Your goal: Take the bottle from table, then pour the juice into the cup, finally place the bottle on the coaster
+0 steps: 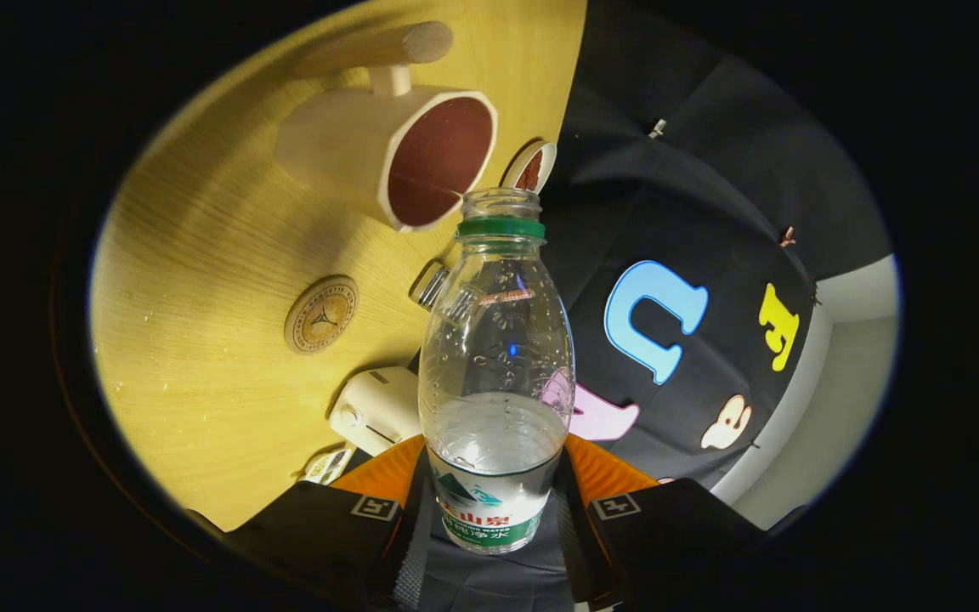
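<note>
The bottle [496, 357] is clear plastic with a green neck ring and a labelled base, uncapped, holding clear liquid in its lower part – it sits clamped between the gripper [494, 510] fingers. Beyond its open mouth lies the cup [392, 153], pale outside and dark red-brown inside (a wooden handle sticks out), on the yellow wooden bench [200, 340] near its edge. The round wooden coaster [321, 314] lies flat on the bench, apart from the cup.
</note>
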### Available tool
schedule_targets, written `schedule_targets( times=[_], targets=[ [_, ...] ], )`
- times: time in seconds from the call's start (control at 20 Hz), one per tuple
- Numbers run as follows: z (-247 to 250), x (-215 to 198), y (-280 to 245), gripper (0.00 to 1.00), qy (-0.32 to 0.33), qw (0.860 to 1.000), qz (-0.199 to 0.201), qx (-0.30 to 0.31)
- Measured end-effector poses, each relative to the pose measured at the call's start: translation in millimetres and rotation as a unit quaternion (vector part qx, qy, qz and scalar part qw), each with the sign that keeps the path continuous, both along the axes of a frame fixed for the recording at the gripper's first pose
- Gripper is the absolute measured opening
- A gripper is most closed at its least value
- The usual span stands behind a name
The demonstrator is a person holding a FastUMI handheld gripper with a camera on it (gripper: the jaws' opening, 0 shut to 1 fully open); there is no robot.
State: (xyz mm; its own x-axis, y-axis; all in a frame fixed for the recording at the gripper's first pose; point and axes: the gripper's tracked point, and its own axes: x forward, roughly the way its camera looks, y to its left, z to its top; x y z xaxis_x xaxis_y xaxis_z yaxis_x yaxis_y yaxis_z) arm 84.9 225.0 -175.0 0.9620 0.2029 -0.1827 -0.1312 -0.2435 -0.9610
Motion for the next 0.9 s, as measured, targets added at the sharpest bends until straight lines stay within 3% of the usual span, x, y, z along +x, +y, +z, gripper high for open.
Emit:
schedule_targets(
  times=[0.2, 0.55, 0.7, 0.9],
  targets=[
    [-11.2, -8.0, -2.4, 0.67, 0.035, 0.996, -0.031, 0.082],
    [-24.2, -20.7, 1.3, 0.67, 0.079, 0.970, -0.058, 0.224],
    [-31.8, -24.5, 6.0, 0.67, 0.109, 0.942, -0.064, 0.309],
    [-37.4, -25.9, 5.9, 0.67, 0.154, 0.882, -0.086, 0.437]
  ],
)
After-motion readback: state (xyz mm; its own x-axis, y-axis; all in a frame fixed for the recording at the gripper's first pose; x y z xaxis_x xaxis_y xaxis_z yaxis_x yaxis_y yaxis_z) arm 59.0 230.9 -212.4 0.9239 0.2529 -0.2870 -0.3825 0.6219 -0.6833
